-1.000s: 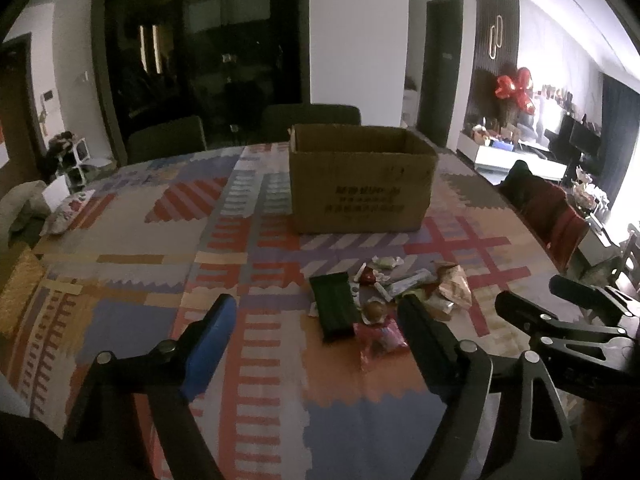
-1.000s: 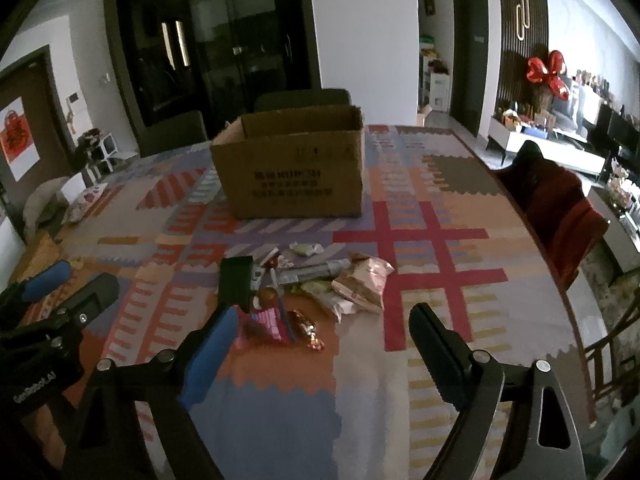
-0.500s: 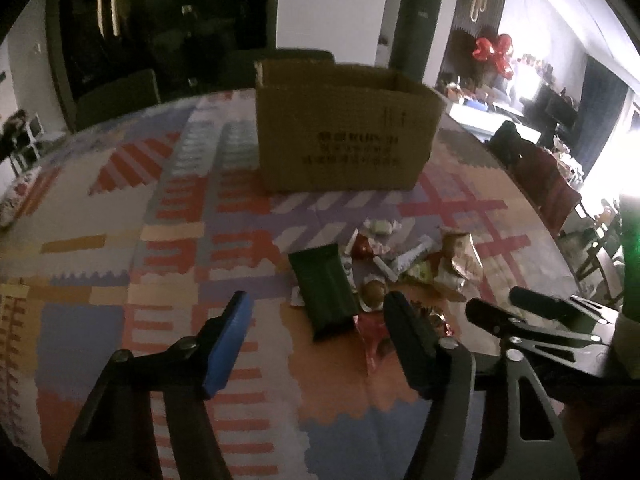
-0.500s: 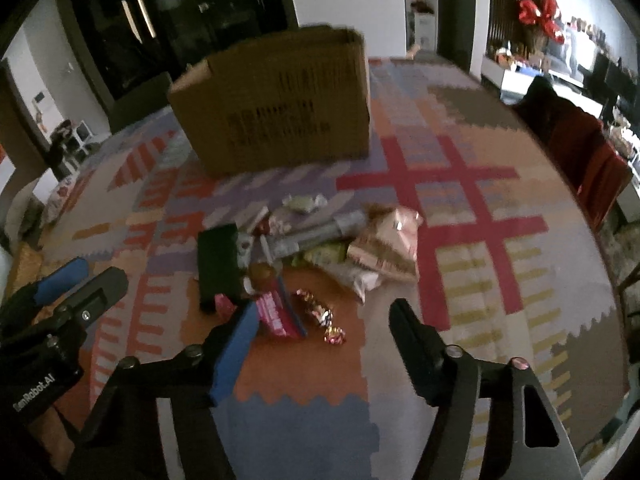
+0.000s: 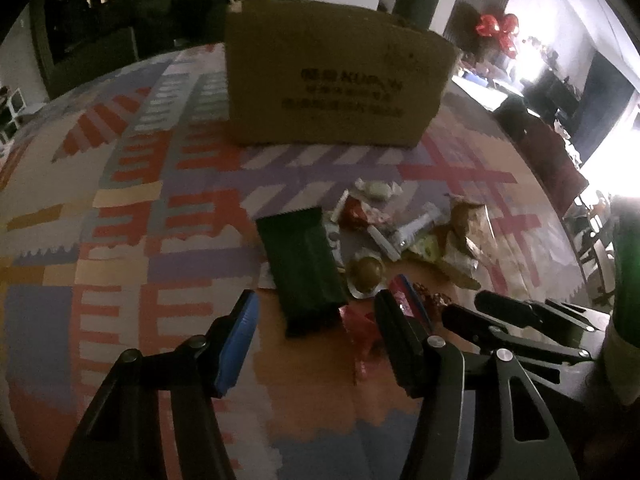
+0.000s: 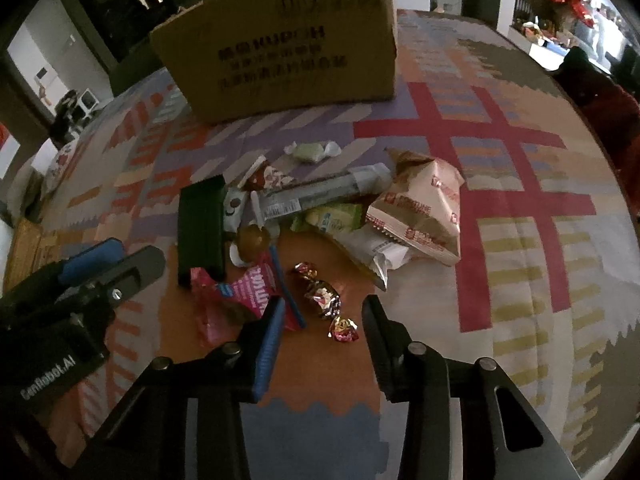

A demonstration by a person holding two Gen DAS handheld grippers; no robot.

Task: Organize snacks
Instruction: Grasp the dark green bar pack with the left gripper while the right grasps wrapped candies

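Two hand-held grippers over the snack pile [image 6: 320,216], which lies on the patterned surface [image 6: 520,240] in front of the cardboard box [image 6: 280,40]. Left hand-held gripper [image 5: 316,336] – jaws just been closing, unclenched, dark green packet [image 5: 300,268] lying between the tips, untouched. Right hand-held gripper [image 6: 322,328] – also closing, unclenched, foil candy [image 6: 324,300] between its tips.

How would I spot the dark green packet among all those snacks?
Find the cardboard box on the patterned table; the snack pile lies in front of it. The dark green packet is the flat rectangle at the pile's left edge, the only plain dark wrapper there.
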